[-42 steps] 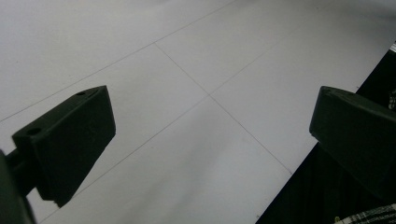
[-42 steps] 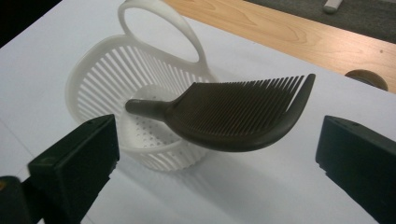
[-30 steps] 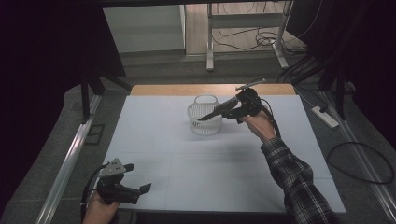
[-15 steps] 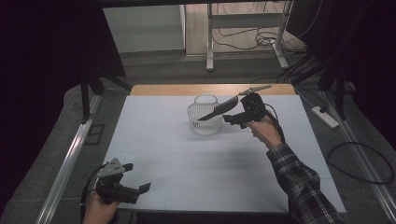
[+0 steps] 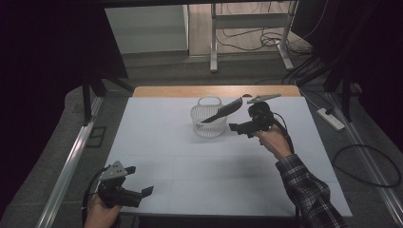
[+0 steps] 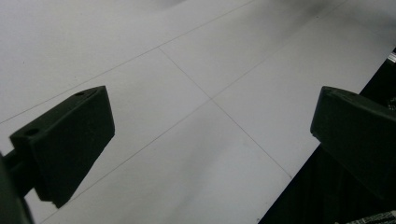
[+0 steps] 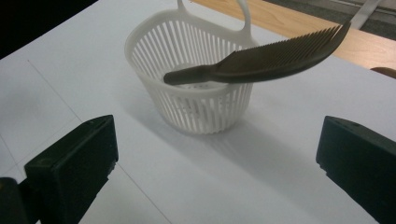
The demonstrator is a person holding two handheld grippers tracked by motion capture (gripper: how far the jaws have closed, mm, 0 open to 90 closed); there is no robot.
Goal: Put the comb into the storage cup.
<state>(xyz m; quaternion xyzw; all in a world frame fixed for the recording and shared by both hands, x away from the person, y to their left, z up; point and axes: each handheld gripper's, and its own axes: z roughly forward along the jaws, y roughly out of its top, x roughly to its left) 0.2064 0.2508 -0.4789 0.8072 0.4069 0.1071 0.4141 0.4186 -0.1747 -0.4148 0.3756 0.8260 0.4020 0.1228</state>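
White slatted plastic forms the small basket (image 5: 208,119) standing on the table (image 5: 157,142) toward twelve o'clock in the high view, near the bare wooden strip (image 5: 180,91) at the far edge. A dark comb (image 7: 261,62) lies propped across the basket: its handle end dips inside the bowl, while its toothed end juts out over the rim toward two o'clock in the right gripper view, clear of the table. The right gripper (image 7: 215,163) sits just beside the basket at about three o'clock of it in the high view, its jaws spread wide with nothing between them, so the comb is released and not touched by either jaw. The left gripper (image 5: 142,192) rests low at seven o'clock of the table, well apart from the basket, jaws likewise spread and bare over the white surface. Judging by this, the placing of the comb looks essentially done, since the basket bears it without help. What may be left is small: the comb leans half out instead of lying fully inside, so a nudge might settle it, and otherwise the right hand (image 5: 273,142) need only draw away.
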